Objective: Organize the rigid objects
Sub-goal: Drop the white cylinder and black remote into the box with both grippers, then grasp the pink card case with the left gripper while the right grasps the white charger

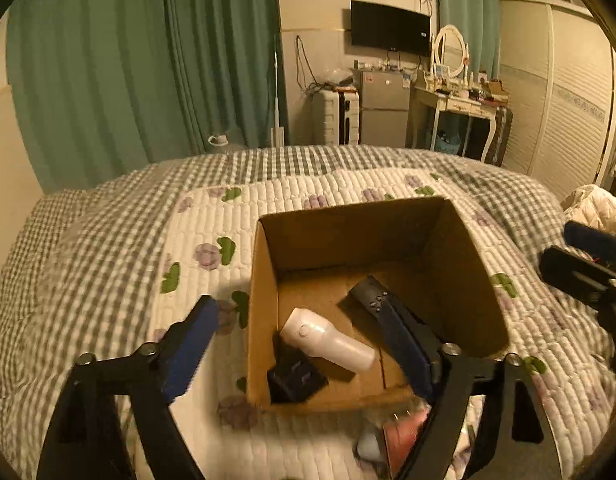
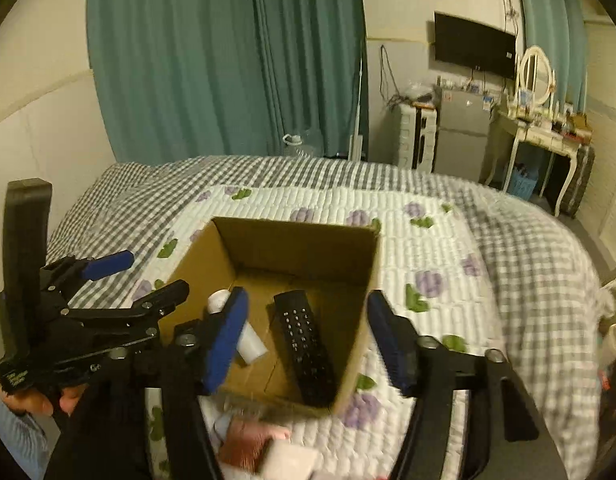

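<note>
An open cardboard box [image 1: 476,256] [image 2: 360,344] stands on the bed. Inside lie a white bottle-shaped device [image 1: 328,340] [image 2: 252,344], a black remote [image 1: 372,296] [image 2: 306,344] and a small black object [image 1: 296,376]. My left gripper [image 1: 296,312] is open and empty above the box's near left corner; it also shows at the left of the right wrist view [image 2: 148,276]. My right gripper [image 2: 308,312] is open and empty above the box's near side; part of it shows at the right edge of the left wrist view [image 1: 588,264].
A pink and white object [image 1: 404,432] [image 2: 260,444] lies on the quilt [image 1: 108,264] just in front of the box. Beyond the bed are green curtains, a suitcase, a small fridge and a dressing table.
</note>
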Demonstrator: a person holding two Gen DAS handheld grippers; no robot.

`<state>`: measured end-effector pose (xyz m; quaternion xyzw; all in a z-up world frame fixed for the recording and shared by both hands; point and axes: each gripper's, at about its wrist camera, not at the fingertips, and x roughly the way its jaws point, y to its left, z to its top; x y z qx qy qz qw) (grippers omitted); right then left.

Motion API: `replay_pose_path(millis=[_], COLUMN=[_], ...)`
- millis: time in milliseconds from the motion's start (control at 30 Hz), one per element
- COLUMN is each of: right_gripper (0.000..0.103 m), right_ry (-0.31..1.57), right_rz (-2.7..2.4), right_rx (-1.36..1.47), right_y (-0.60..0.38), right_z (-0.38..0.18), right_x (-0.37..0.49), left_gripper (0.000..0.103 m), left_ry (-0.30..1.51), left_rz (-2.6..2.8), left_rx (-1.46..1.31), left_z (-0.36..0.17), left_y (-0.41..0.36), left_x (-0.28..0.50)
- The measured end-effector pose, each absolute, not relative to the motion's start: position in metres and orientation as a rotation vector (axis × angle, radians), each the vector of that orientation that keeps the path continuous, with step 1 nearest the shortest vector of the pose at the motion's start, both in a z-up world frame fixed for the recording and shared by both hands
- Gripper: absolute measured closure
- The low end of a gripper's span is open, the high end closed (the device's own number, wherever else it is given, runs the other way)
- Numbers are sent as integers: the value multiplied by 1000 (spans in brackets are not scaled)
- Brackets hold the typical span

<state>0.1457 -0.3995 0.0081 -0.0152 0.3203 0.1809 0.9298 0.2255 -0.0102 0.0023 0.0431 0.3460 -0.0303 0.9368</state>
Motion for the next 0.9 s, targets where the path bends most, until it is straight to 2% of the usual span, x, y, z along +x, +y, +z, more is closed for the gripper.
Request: replay_pose_path(millis=[33, 200, 267, 500, 900], right_gripper=[26, 11, 11, 10, 10], right_ry=[646, 639, 640, 669, 993], right_rz=[363, 352, 349, 328, 418], right_rx=[-44, -95, -132, -351, -407], right_y=[-404, -416, -416, -400, -384], right_z=[18, 44, 45, 2, -124], right_x=[134, 88, 70, 32, 77], left_gripper=[10, 7, 0, 0, 0], left_ry=[694, 670, 667, 723, 839], left_rz=[-57, -42, -31, -42, 0], left_rx=[84, 70, 62, 13, 38], left_z=[9, 25, 24, -11, -94], left_y=[-10, -6, -3, 8, -5], left_x=[215, 168, 153, 130, 133])
